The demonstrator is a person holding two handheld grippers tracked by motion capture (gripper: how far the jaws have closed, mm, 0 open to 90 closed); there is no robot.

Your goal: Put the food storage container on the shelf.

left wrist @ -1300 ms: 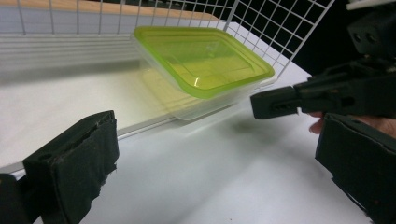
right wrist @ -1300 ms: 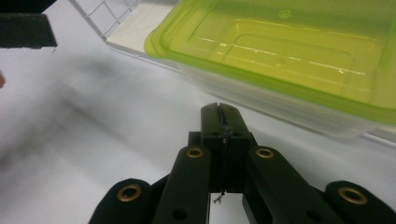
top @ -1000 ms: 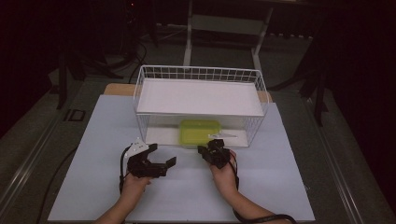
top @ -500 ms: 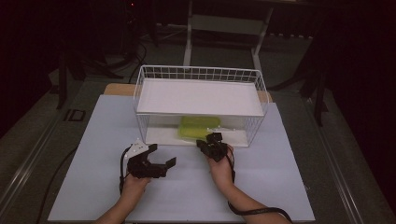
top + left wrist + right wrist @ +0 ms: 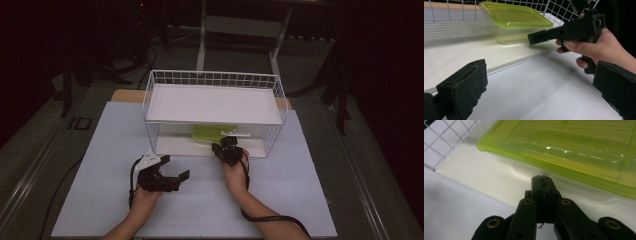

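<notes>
Black, padded jaws of the left gripper stand spread apart with nothing between them, resting low over the pale table to the left of the action. Further right, on the lower shelf of the white wire basket, sits the container: a clear plastic tub under a lime-green snap-on lid, lying flat and near the open front edge. It looks light and apparently empty, with thin walls that would flex under a hard squeeze and a glossy surface likely to slip. The projecting lip of the lid, or the rim just below it, seems the best place to grasp; the smooth side wall would be a poor choice. Rightmost, the right gripper has its jaws clenched together on nothing, the tip aimed at the container's near edge and just short of it or barely touching; I cannot tell which. No brand, label or writing can be read anywhere.
</notes>
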